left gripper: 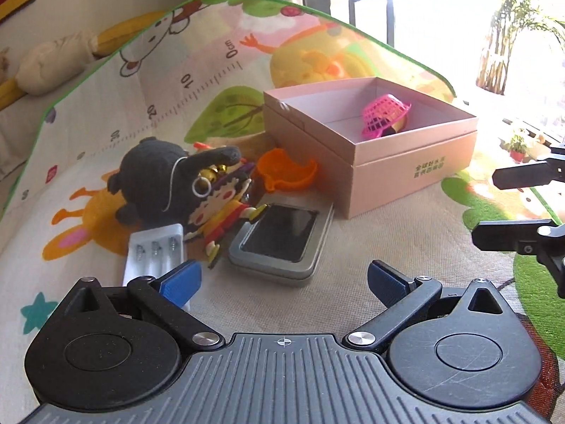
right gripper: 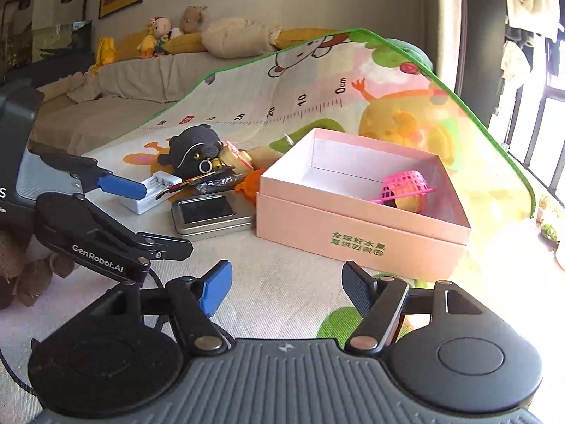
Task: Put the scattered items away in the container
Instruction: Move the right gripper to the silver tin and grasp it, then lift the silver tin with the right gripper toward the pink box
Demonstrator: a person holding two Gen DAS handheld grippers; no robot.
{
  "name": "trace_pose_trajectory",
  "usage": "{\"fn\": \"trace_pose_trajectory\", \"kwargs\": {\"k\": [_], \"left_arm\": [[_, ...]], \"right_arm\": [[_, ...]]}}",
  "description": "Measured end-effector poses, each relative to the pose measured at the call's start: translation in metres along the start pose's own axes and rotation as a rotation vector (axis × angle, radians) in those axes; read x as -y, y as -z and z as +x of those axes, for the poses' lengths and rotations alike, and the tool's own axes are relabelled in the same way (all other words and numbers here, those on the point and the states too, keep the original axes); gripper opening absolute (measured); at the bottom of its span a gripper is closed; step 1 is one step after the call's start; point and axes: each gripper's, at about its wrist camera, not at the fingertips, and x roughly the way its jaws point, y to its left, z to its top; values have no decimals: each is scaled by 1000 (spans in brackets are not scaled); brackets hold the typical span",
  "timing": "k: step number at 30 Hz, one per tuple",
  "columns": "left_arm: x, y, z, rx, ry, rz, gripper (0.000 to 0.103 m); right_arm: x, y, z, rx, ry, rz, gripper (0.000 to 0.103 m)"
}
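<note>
A pink cardboard box stands open on the play mat and holds a pink plastic basket. Left of it lie a grey tin, an orange cup, a black plush toy, a flat cartoon doll and a white battery holder. My left gripper is open and empty, just in front of the tin. My right gripper is open and empty, in front of the box.
A colourful play mat covers the surface and curls up at the back. A sofa with cushions and soft toys stands behind. The left gripper shows in the right wrist view; the right gripper's fingers show at the left view's right edge.
</note>
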Motion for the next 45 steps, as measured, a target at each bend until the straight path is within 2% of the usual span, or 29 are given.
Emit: {"fn": "trace_pose_trajectory", "kwargs": {"k": [2, 5, 7, 8, 15, 21, 23, 26, 29, 31, 34, 36, 41, 43, 45], "left_arm": [[1, -2, 9, -15, -3, -6, 99], [-2, -7, 16, -22, 8, -48, 83], [-3, -10, 18, -19, 1, -62, 79], [-3, -10, 19, -18, -8, -59, 75], [5, 2, -7, -23, 31, 13, 69], [25, 30, -56, -36, 177, 90, 69], [27, 39, -66, -50, 197, 90, 71], [20, 49, -71, -54, 133, 80, 75], [4, 51, -73, -52, 58, 23, 77], [-8, 52, -76, -50, 34, -8, 78], [-22, 56, -84, -46, 22, -32, 89], [-31, 58, -90, -39, -16, -47, 94], [-66, 61, -99, -20, -141, -173, 96], [-76, 60, -100, -16, -167, -219, 96], [-82, 58, -101, -7, -163, -242, 97]], "right_arm": [[8, 5, -2, -3, 3, 30, 72], [20, 12, -1, -18, 7, 76, 73], [26, 16, 2, -33, 12, 107, 73], [28, 18, 3, -40, 14, 117, 73], [28, 25, 0, -46, 23, 123, 77], [16, 22, -6, -39, 6, 77, 79], [10, 20, -8, -36, -6, 65, 80], [2, 17, -9, -33, -31, 56, 83], [-11, 14, -9, -36, -69, 46, 88], [-22, 11, -7, -44, -98, 37, 92], [-43, 6, -3, -57, -150, 20, 99], [-58, 1, 2, -65, -167, 27, 101], [-90, -9, 30, -118, -139, 92, 103], [-102, -10, 42, -128, -115, 73, 103], [-109, -11, 51, -139, -106, 43, 103]]}}
